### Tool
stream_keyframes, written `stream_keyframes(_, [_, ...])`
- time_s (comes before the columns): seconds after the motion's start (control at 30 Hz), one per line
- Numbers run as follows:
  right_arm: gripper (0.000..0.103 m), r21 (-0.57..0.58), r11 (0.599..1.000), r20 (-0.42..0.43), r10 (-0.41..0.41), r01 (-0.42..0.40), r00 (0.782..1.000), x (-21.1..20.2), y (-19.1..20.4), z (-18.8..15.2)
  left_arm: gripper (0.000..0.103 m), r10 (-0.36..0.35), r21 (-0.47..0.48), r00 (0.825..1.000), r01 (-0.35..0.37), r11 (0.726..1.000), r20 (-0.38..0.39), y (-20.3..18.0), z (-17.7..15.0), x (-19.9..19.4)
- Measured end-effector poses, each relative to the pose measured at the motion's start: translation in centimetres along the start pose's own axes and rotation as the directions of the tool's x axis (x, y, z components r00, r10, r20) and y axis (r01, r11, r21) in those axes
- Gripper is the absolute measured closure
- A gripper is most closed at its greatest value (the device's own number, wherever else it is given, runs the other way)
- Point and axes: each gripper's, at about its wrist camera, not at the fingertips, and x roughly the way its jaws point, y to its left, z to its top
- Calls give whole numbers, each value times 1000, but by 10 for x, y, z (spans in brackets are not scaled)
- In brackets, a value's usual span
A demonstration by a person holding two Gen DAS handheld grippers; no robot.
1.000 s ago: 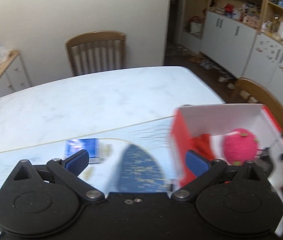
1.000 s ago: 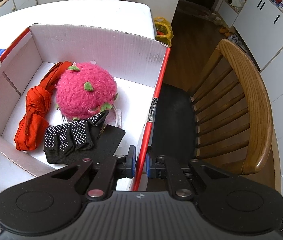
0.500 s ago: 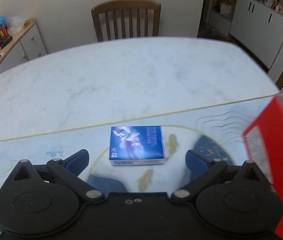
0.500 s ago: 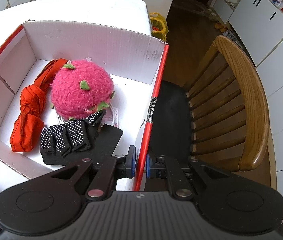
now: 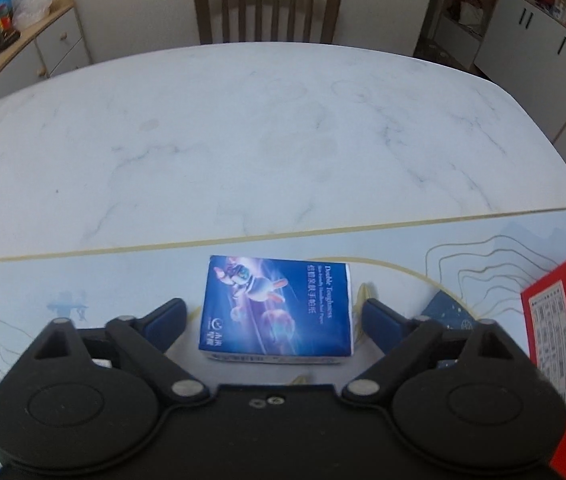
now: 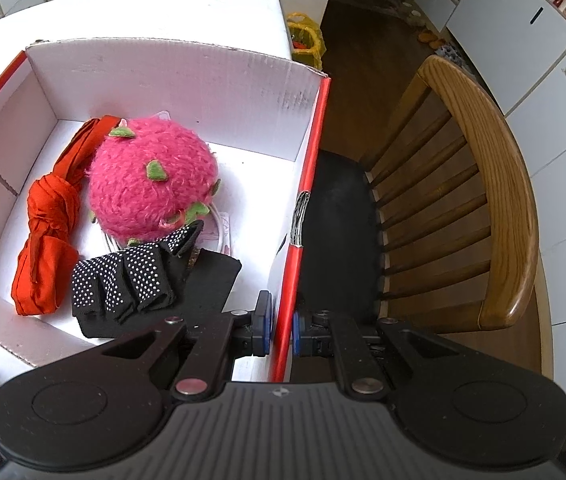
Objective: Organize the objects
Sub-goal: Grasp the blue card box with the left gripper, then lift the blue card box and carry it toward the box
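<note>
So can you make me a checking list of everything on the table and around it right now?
Surface: white marbled table, pale patterned mat on its near part.
Job's things: blue tissue pack flat on the mat; red and white box holding a pink plush, orange cloth, black dotted gloves.
Clutter: nothing seen.
Grippers: left gripper closing around the pack, pads not touching; right gripper shut on the box's red wall.
Cables: nothing seen.
Surroundings: wooden chairs, white cabinets.
</note>
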Motion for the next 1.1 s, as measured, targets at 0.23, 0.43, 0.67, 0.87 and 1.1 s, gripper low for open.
stream_keyframes(0.23, [93, 18, 1000, -8, 0, 0, 1000, 3, -1, 0, 28, 11, 1, 1000, -11, 1000, 11, -1, -6, 3])
stream_keyframes(0.43, [93, 22, 1000, -6, -2, 2, 1000, 4, -1, -1, 29, 8, -6, 1000, -8, 1000, 13, -2, -3, 1])
stream_keyframes(0.67, [94, 26, 1000, 0, -1, 1, 1000, 4, -1, -2, 29, 26, 27, 1000, -26, 999, 6, -14, -2, -20])
stream_keyframes(0.87, [94, 30, 1000, 14, 7, -7, 1000, 3, -3, -4, 29, -24, 70, 999, 21, 997, 39, -36, -3, -58])
stream_keyframes(1.1, [94, 21, 1000, 26, 21, -21, 999, 1, -4, -5, 29, -68, 99, 995, 61, 993, 67, -58, -7, -97])
